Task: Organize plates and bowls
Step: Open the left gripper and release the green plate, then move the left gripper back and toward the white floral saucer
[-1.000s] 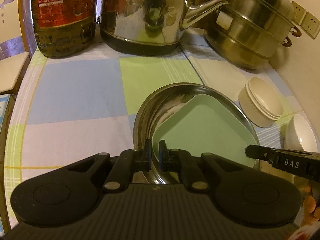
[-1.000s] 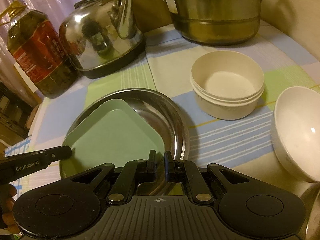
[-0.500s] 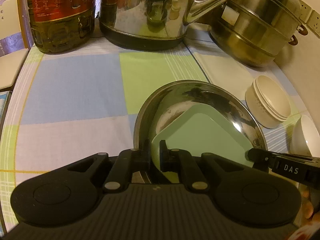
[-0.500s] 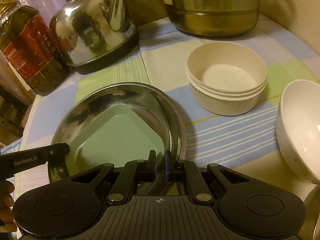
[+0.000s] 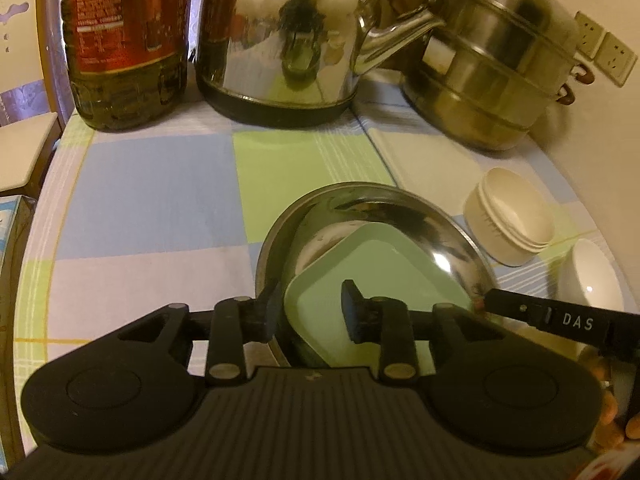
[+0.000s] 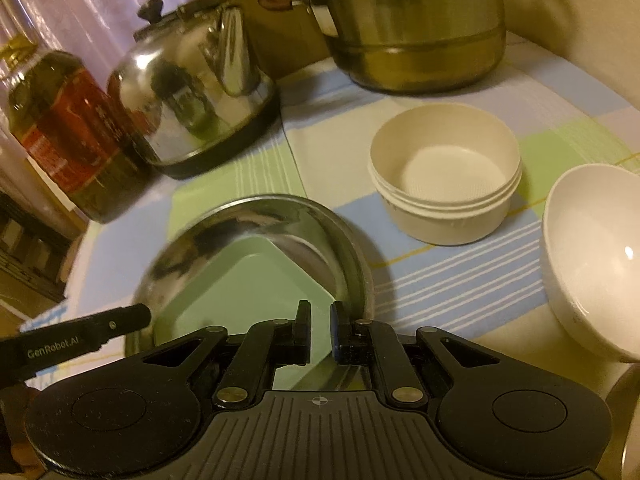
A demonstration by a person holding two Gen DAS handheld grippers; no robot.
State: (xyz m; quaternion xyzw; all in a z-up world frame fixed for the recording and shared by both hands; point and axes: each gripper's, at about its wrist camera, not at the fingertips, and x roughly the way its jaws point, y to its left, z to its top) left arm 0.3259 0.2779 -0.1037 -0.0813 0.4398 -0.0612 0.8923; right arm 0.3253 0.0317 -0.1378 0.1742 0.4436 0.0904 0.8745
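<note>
A round steel plate [image 5: 432, 216] [image 6: 256, 216] holds a square pale green plate [image 5: 384, 272] [image 6: 248, 276] and stands tilted, near edge raised. My left gripper [image 5: 310, 310] is open, its fingers straddling the plates' left near edges. My right gripper [image 6: 320, 330] has a narrow gap between its fingers at the steel plate's near right rim; a grip is not visible. A stack of cream bowls [image 5: 510, 220] [image 6: 444, 172] and a white bowl [image 5: 592, 276] [image 6: 596, 252] stand to the right.
A steel kettle [image 5: 280, 36] [image 6: 200, 92], an oil bottle [image 5: 124, 40] [image 6: 68, 132] and a stacked steel steamer pot [image 5: 492, 68] [image 6: 412, 20] line the back of the checked tablecloth [image 5: 152, 200]. A wall with sockets [image 5: 608, 56] is at right.
My left gripper has opened and let go of the plates' edge. My right gripper's fingers have parted a little. The steel plate tilted up over the second.
</note>
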